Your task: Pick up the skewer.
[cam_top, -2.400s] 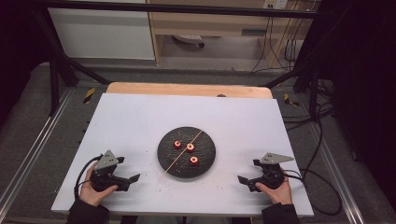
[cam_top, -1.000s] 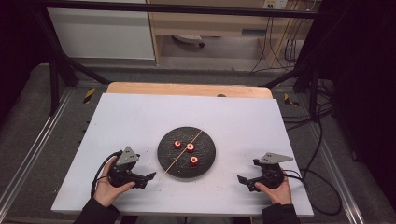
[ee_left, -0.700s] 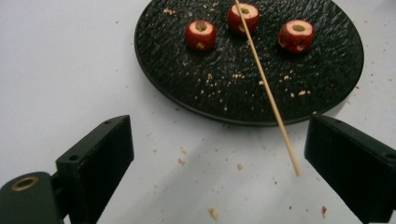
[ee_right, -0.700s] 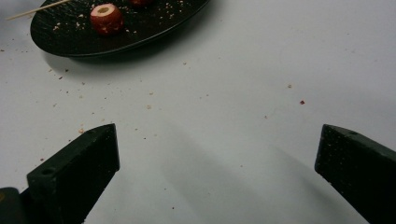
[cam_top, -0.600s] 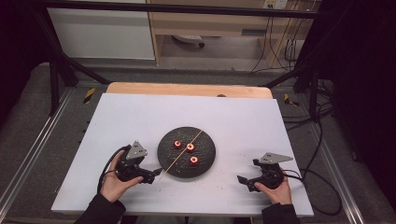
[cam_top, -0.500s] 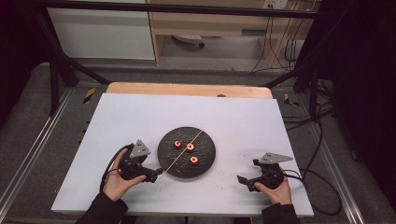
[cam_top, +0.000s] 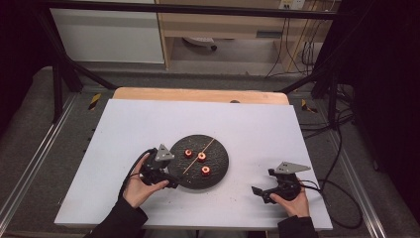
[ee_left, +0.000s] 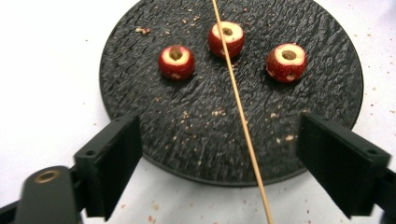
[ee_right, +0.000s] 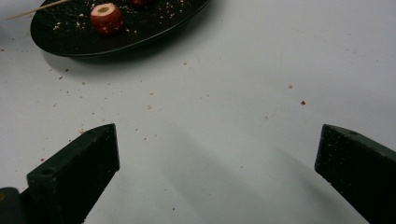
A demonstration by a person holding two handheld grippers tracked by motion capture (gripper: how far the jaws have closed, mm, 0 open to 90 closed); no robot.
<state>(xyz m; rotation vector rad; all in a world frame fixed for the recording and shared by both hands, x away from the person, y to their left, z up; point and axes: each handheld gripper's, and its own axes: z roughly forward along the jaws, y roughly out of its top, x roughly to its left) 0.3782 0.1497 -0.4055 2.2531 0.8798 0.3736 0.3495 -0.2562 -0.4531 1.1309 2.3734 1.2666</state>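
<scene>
- Skewer (ee_left: 239,112) ahead of your left gripper (ee_left: 219,163), its long axis running away from you between the parted jaws (just been narrowing, nothing clamped), across the black plate (ee_left: 140,107).
- Right gripper (ee_right: 217,172) idles apart over bare bench (ee_right: 261,70), farther off.

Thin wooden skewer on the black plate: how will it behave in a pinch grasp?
The thin wooden skewer looks light and slender, so it probably flexes or snaps under a hard squeeze. Being round, it may roll on the black textured round plate. Its near end overhangs the rim, likely the easiest place for the left gripper to pinch.
</scene>
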